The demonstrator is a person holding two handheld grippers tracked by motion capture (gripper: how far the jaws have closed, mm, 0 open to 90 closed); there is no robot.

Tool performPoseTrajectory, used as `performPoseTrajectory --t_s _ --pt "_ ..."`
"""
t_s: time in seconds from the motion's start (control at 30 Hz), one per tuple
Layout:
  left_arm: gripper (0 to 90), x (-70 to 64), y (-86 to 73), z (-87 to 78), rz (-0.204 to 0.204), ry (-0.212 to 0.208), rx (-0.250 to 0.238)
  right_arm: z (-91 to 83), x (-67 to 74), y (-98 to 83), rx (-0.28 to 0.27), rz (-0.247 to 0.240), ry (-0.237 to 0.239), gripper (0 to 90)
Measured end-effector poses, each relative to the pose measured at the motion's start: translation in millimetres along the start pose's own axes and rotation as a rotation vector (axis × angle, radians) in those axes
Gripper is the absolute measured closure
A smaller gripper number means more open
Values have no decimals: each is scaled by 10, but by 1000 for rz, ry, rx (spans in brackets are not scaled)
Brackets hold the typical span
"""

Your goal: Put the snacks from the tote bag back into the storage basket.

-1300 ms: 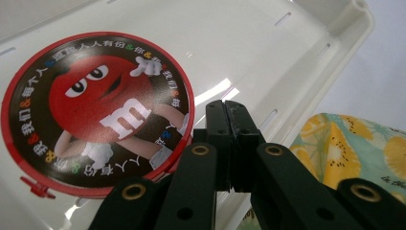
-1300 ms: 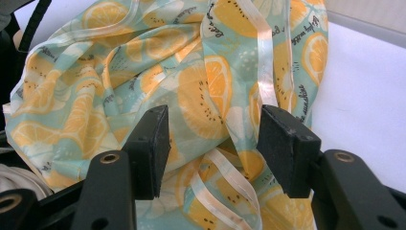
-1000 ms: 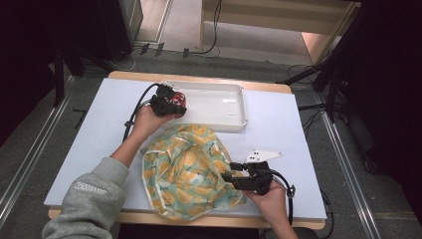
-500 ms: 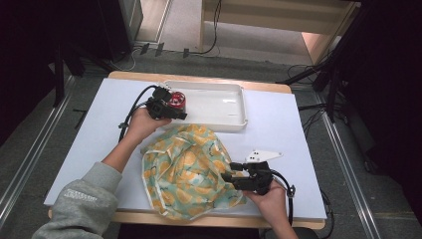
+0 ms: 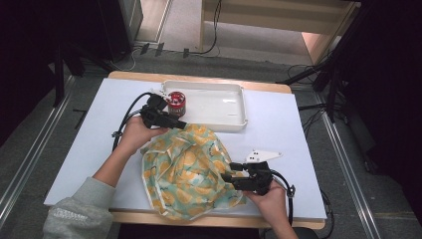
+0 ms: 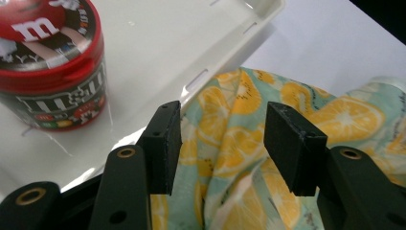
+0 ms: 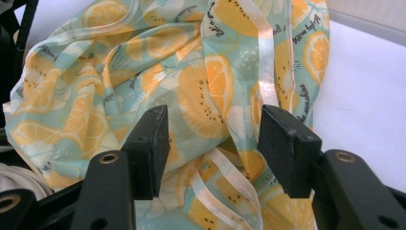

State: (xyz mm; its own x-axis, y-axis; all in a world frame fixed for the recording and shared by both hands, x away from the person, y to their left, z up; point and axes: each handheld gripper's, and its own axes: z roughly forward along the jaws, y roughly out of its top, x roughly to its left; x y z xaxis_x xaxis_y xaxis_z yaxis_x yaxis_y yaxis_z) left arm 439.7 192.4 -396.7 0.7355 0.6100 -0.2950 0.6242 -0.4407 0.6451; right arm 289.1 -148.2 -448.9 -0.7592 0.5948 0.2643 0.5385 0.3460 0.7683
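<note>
Sitting upright in white tray [image 5: 234,107] left end, candy jar [image 5: 176,103] now released, left gripper [image 5: 174,123] jaws just spread and backed off over fruit-print bag [image 5: 189,172], right gripper [image 5: 230,177] gaping, empty at bag's right edge.

Left gripper [image 5: 180,124] and right gripper [image 5: 228,177]: black, brass-ringed screw holes, black cables. Grey knit sleeve [image 5: 74,216] beside left gripper.

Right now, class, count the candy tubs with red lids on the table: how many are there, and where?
1. The candy tub stands upright at the left end of the white tray, beyond the fruit-print bag. Others could lie hidden under that bag.
</note>
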Motion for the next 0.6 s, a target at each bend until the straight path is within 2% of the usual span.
performPoseTrajectory --t_s 0.1,0.2,0.6 --pt "466 -59 -66 -56 21 15 -4 3 -1 1 2 -2 -1 451" --pt "456 -106 -134 -107 10 -3 -18 7 1 3 2 -1 -3 450" --pt "410 -295 -399 -216 36 -20 5 3 5 1 4 -2 1 448"
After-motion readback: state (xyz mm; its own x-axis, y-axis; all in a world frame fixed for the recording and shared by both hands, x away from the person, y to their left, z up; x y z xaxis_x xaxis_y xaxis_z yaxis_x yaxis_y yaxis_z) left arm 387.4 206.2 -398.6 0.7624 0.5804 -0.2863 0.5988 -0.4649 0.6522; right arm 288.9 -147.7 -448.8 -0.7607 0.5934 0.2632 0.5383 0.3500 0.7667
